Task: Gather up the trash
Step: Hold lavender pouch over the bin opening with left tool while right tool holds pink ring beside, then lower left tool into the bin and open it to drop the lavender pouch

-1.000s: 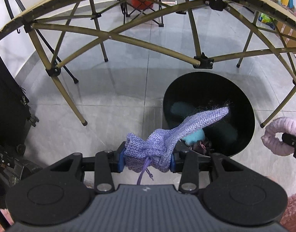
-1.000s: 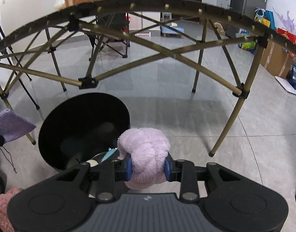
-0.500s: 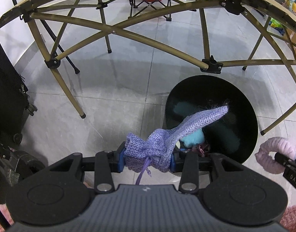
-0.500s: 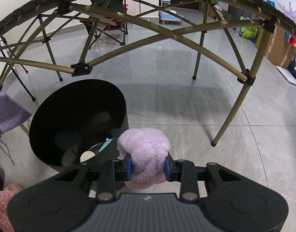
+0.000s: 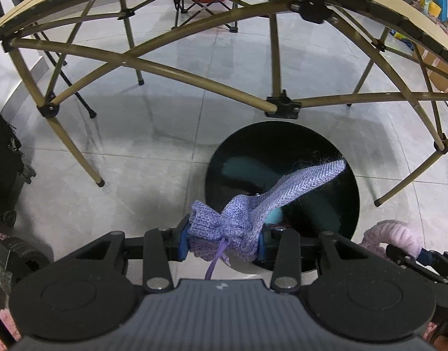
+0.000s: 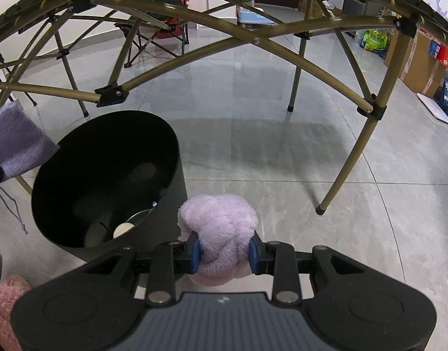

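Left gripper [image 5: 222,241] clamps a purple pouch [image 5: 247,210]; right gripper [image 6: 224,252] clamps a fluffy scrunchie [image 6: 219,228].

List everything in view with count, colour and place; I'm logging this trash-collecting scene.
Bin: one, black, on the floor under the table, some items inside.
Woven pouch: one, purple, in the left gripper, tip over the bin.
Fluffy item: one, pale pink, in the right gripper, right of the bin.
Folding table frame: one, bronze, overhead.
Folding chair: one, dark, far back.
Left gripper: black, jaws closed on the pouch.
Right gripper: black, jaws closed on the fluffy item.
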### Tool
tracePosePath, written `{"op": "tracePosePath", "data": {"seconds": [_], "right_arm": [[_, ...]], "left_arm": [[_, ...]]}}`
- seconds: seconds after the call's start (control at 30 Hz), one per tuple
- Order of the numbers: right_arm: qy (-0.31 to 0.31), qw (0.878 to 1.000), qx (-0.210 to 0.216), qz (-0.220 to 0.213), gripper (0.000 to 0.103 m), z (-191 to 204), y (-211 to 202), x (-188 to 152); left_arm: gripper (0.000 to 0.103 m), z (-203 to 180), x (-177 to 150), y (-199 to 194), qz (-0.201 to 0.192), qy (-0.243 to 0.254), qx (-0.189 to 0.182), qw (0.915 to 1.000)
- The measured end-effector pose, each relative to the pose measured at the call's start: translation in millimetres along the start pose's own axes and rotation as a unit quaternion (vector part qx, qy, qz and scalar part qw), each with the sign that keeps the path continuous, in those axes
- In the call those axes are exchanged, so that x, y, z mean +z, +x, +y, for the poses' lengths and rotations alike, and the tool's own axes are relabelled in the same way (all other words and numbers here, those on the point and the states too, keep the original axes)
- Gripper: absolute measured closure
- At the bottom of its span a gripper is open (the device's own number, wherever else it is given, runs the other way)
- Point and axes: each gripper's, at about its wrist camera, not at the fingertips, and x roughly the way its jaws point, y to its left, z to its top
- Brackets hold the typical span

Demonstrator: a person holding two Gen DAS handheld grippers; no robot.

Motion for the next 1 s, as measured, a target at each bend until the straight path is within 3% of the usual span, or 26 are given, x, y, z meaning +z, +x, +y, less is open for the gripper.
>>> {"op": "tracePosePath", "data": {"seconds": [1.0], "right_arm": [[0.022, 1.000, -0.021, 0.009, 0.073, -23, 16, 0]], "left_arm": [[0.062, -69, 23, 45, 0.046, 0.006, -0.021, 0.9987]]}}
